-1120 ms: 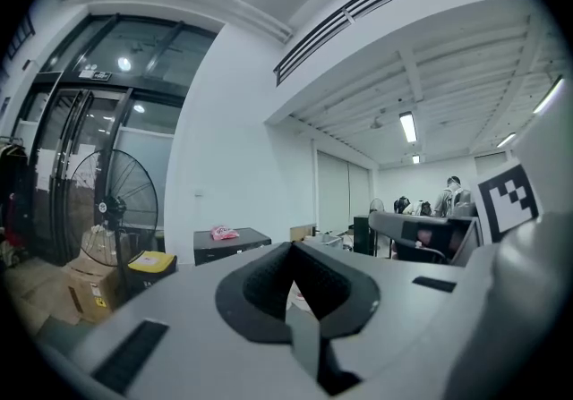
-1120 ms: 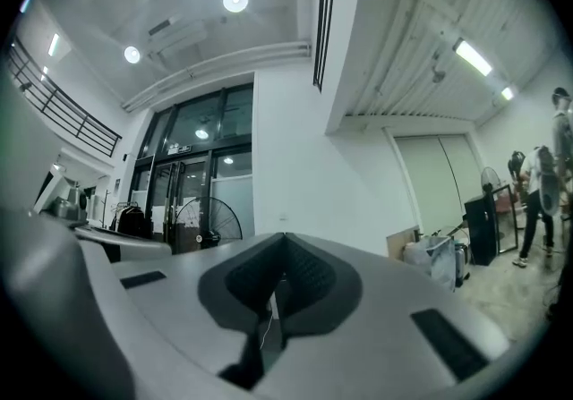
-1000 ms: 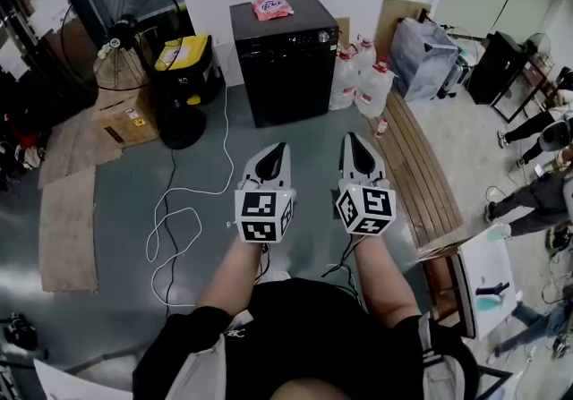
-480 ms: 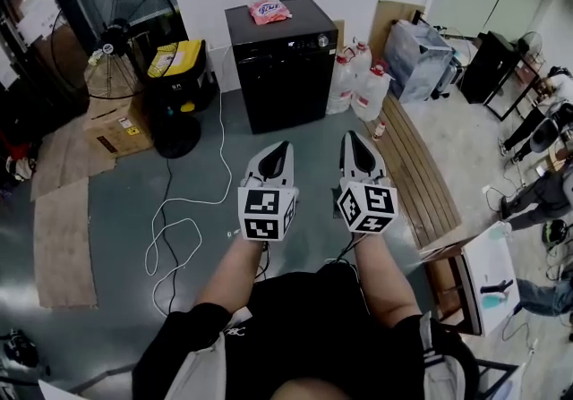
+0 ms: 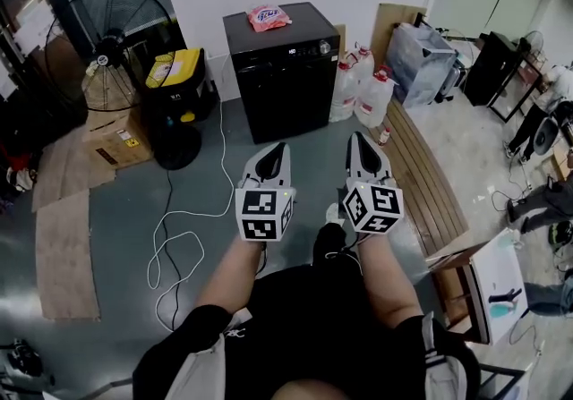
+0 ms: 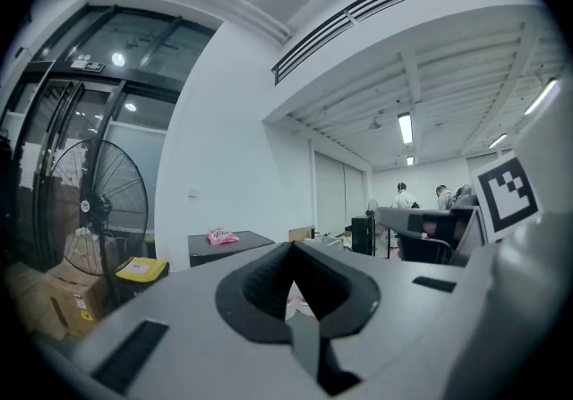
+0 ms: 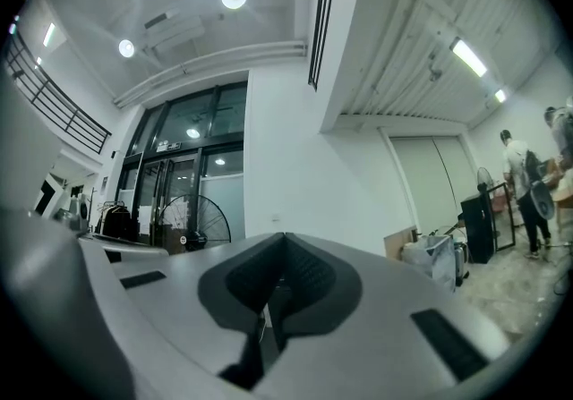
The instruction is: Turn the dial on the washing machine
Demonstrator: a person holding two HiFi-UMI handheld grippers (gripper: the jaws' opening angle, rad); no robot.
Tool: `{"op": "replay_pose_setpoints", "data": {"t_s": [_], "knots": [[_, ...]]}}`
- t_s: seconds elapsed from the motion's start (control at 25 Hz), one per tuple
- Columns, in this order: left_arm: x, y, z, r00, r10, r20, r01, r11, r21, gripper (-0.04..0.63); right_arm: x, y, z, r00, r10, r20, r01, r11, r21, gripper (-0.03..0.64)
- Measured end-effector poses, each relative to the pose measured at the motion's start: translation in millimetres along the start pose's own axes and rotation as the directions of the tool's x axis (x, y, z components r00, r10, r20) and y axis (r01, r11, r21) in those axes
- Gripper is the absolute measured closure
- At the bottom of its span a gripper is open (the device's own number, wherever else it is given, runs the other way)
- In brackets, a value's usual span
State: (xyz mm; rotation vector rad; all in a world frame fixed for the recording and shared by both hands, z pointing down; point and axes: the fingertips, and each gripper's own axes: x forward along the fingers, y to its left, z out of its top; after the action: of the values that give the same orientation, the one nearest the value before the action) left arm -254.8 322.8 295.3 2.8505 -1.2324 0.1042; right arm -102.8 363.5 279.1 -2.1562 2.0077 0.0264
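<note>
The black washing machine (image 5: 285,76) stands against the far white wall, with its small silver dial (image 5: 325,47) at the top right of the front panel. A pink bag (image 5: 268,17) lies on its lid. My left gripper (image 5: 277,149) and right gripper (image 5: 360,137) are held side by side over the grey floor, well short of the machine and pointing toward it. Both are shut with nothing in them. In the left gripper view the machine's top (image 6: 228,246) and the pink bag (image 6: 219,236) show beyond the closed tips (image 6: 291,246). The right gripper view shows its closed tips (image 7: 285,237) and no dial.
A standing fan (image 5: 112,27), a yellow-and-black box (image 5: 175,72) and a cardboard box (image 5: 116,134) are left of the machine. A white cable (image 5: 179,219) snakes over the floor. Water jugs (image 5: 363,85) and a wooden bench (image 5: 430,174) lie to the right, with people further right.
The view has shifted slightly and a shoe now shows between my arms. Both grippers remain shut and in much the same pose; the right one has edged to the right.
</note>
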Motion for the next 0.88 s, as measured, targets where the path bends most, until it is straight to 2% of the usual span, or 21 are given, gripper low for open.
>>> {"op": "replay_pose_setpoints", "data": {"t_s": [0.24,0.44,0.88], "knots": [[69.8,8.6,-13.4,1.000,0.009,-0.008,-0.009,1.000,0.016,0.586,57.9,-41.3,-30.6,1.000,0.004,-0.016,-0.004,1.000,0.023,0.615],[148.8,19.6,-4.5,0.999,0.037,0.029,-0.038,0.999,0.016,0.586,126.7,-77.0,-31.6,0.999,0.043,-0.002,-0.043,0.999,0.017,0.615],[293.3,50.8,-7.4,0.997,0.068,-0.043,-0.068,0.998,0.000,0.586,265.1,-142.6,-62.3,0.994,0.080,-0.077,-0.077,0.996,0.040,0.615]]}}
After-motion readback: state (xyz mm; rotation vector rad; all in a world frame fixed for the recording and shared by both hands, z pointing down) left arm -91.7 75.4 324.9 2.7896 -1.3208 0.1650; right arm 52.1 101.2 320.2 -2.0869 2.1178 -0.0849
